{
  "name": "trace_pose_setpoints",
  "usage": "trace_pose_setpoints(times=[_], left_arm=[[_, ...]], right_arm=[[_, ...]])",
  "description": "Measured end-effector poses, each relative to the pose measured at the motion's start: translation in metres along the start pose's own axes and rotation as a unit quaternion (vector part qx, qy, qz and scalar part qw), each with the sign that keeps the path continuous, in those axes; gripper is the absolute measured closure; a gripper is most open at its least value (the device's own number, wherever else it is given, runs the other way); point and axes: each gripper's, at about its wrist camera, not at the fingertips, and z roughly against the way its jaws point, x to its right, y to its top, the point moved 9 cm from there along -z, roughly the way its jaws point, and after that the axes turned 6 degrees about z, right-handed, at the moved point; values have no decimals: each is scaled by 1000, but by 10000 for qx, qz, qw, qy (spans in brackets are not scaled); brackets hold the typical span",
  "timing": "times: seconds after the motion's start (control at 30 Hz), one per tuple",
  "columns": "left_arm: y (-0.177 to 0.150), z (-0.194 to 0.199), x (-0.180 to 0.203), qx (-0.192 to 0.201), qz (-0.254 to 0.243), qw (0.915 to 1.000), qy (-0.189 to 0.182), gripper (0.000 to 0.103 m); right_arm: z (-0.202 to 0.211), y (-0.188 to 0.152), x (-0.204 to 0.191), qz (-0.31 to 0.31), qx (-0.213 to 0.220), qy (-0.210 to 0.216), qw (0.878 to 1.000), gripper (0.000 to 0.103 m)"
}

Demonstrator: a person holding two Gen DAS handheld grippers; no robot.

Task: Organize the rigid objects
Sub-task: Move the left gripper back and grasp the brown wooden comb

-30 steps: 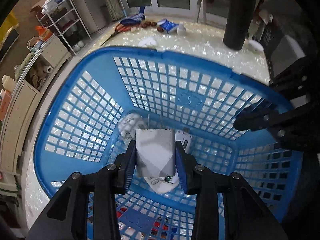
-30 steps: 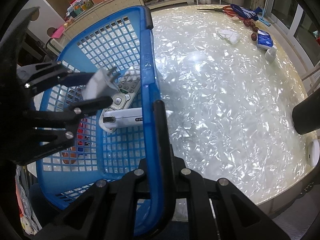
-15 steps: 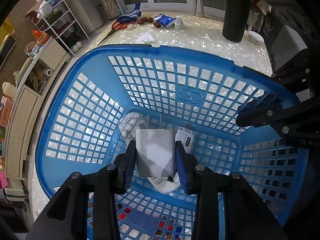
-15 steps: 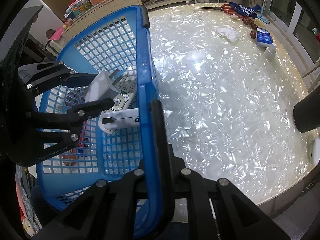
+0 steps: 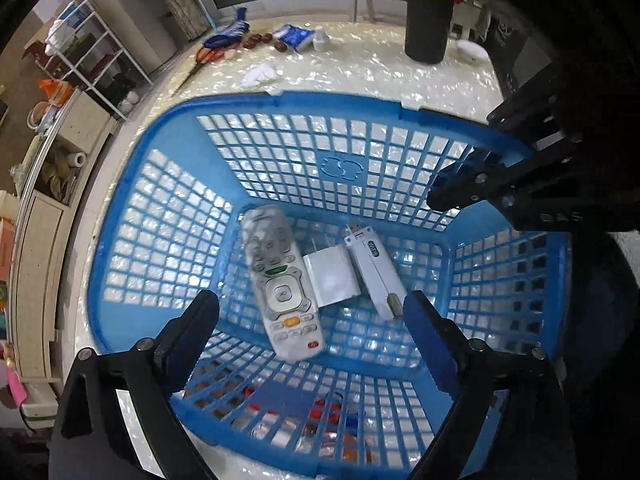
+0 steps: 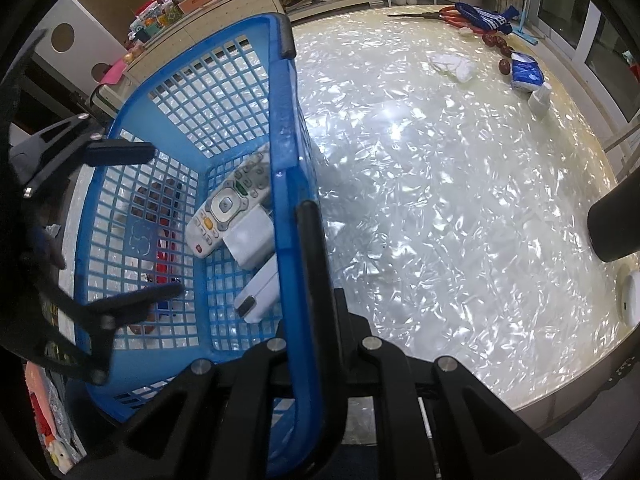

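1. The left gripper (image 5: 312, 312) hung above the inside of the blue basket (image 5: 132, 208), pointing steeply down; its jaws were opening, spread wide, with nothing pressed between the pads.
2. Below that gap, the white plug-in charger (image 5: 330, 278) lay flat on the basket floor, its two prongs pointing toward the far wall.
3. It lay between a grey-white remote control (image 5: 280, 284) on one side and a white USB stick (image 5: 374, 272) on the other, just beside each; whether they touched could not be told.
4. The right gripper (image 6: 298, 216) was clenched on the basket's rim, one finger inside the wall and one outside.
5. In the right wrist view the same three items lay against the near wall of the basket, with the left gripper's fingers (image 6: 120, 152) spread apart above them.
6. The basket stood on a pale, pearly tabletop (image 6: 440, 200).
7. At the table's far edge lay red-handled scissors (image 6: 448, 14), a blue cloth (image 6: 486, 20), a blue packet (image 6: 526, 72) and a white rag (image 6: 454, 66).
8. A dark cylinder (image 5: 426, 12) stood well apart from the basket.
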Motion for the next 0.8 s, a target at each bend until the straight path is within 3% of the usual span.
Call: trace_pose_setpoints(times=[0.3, 0.47, 0.6, 0.8], left_arm=[[-20, 70, -16, 476, 206, 9986, 125, 5], [-58, 108, -39, 557, 468, 9971, 246, 5], [-94, 116, -60, 438, 892, 9943, 385, 5], [-148, 93, -60, 88, 1332, 9910, 123, 5]], right_arm=[[5, 5, 0, 58, 43, -68, 10000, 96], [5, 8, 0, 90, 48, -120, 9999, 96], [6, 9, -2, 117, 42, -172, 9998, 96], [5, 9, -2, 128, 33, -217, 9997, 96]])
